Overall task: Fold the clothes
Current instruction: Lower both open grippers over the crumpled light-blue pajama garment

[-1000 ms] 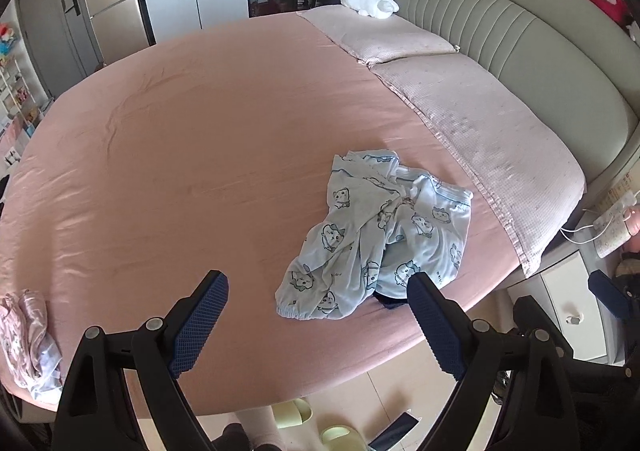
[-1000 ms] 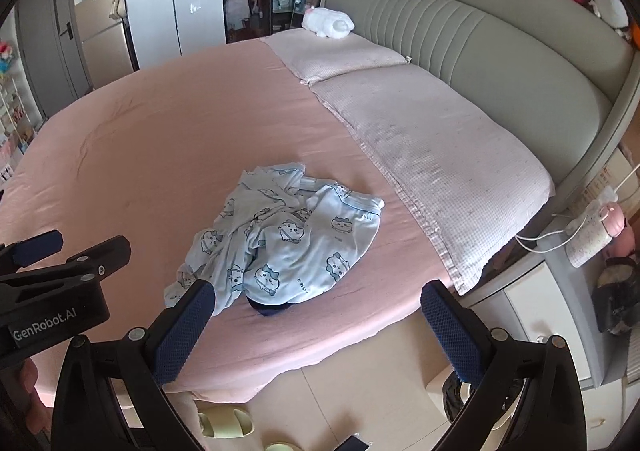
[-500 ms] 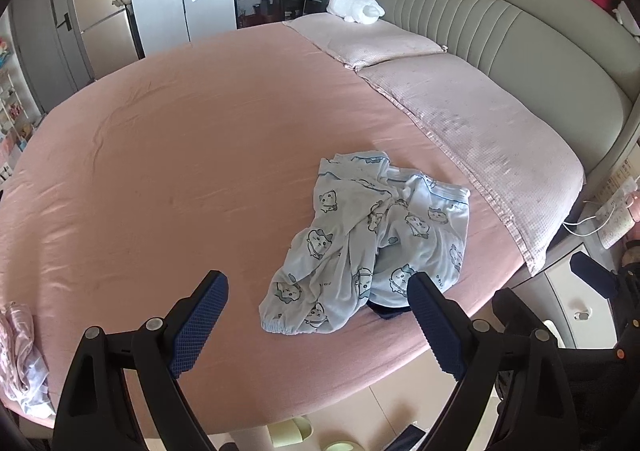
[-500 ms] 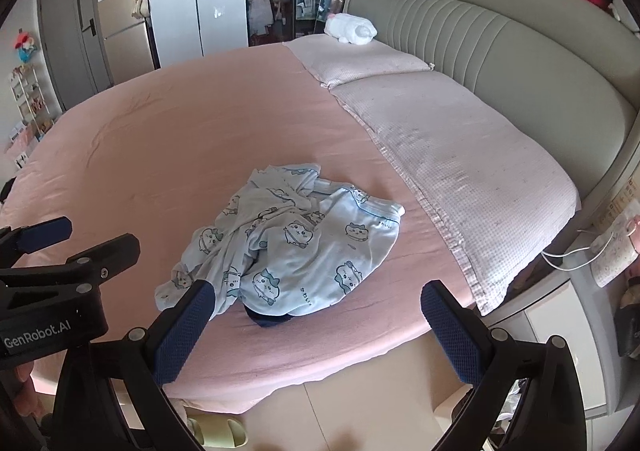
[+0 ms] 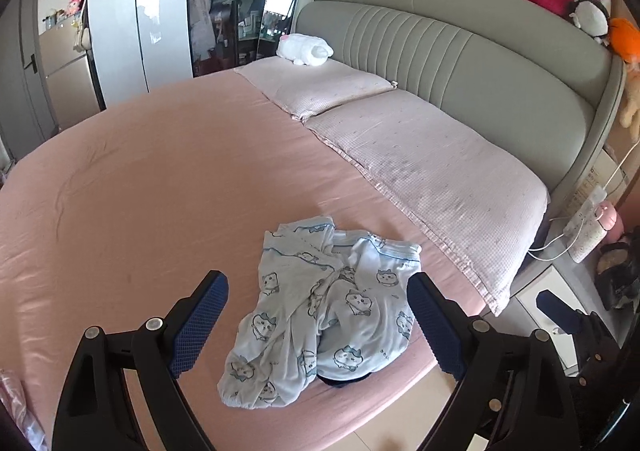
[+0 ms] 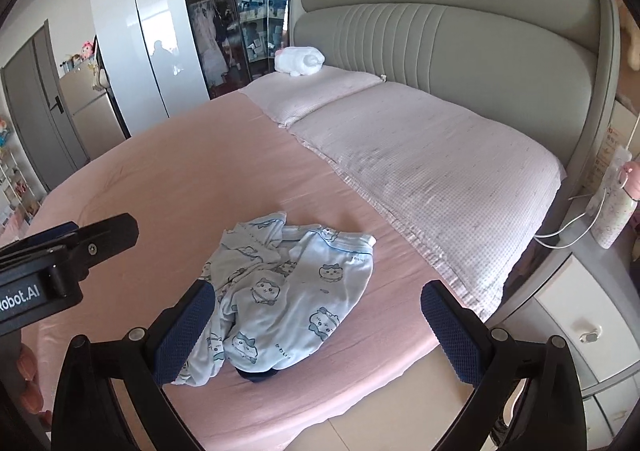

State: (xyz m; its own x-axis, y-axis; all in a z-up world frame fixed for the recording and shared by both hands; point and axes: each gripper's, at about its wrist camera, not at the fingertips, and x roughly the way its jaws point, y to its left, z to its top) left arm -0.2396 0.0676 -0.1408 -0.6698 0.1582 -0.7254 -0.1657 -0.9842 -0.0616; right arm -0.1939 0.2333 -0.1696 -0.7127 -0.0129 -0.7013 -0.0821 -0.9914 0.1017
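Bedroom: pink bed fills our view, grey padded headboard behind.
Garment: pale blue cat-print pyjamas lie crumpled near the bed's front edge, dark cloth peeking from under.
Progress: nothing folded in sight; we judge smoothing and folding remain.
Fabric: thin, soft, wrinkled.
Left claw: spread wide, empty.
Right claw: spread wide, empty.

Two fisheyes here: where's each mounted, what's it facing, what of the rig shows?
Left wrist: on the left claw, looking along its open fingers at the crumpled light-blue garment on the pink bed; the right claw's tip shows at far right.
Right wrist: on the right claw, open, facing the same garment; the left claw's body at left.
Shared: garment, bed, grey headboard.
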